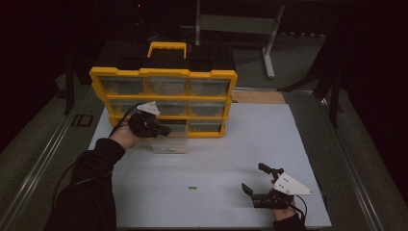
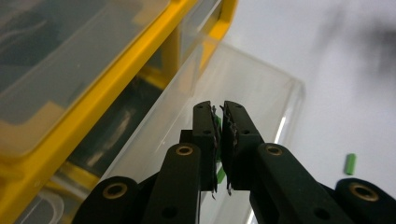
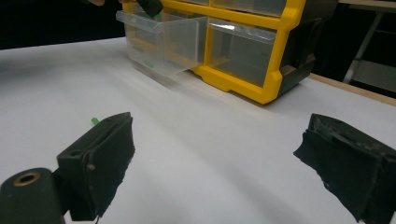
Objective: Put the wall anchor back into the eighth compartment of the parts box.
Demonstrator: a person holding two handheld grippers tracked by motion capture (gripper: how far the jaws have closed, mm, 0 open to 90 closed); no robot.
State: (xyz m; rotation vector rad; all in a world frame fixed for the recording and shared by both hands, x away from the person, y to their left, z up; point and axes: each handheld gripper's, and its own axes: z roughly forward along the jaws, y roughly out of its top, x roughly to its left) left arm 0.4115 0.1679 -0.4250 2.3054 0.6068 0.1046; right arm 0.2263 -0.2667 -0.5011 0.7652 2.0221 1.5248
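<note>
Hovering over the pulled-out clear plastic drawer (image 1: 169,143) of the yellow-framed organiser cabinet (image 1: 163,73), the left tool (image 1: 163,130) has its jaws pinched together on a small green plastic piece (image 2: 216,125), which shows as a sliver between the pads in the left gripper view. That drawer juts from the bottom row of the cabinet toward the person and rests near the middle of the white worktop (image 1: 231,159), at about eleven o'clock from the worktop's centre in the high view. The left hand (image 1: 126,136) and its dark sleeve reach in from seven o'clock. A second small green plastic piece (image 1: 193,187) lies loose on the bare worktop, well apart from the drawer, at about six o'clock from it; the same piece appears at four o'clock in the left gripper view (image 2: 350,164), and the right gripper view catches it just past its own left jaw (image 3: 95,121). The right tool (image 1: 254,179) sits low at five o'clock in the high view, with its jaws spread wide and nothing between them. In the right gripper view the drawer (image 3: 161,44) stands at twelve o'clock, with the left tool's dark tip (image 3: 150,7) above its open top.
</note>
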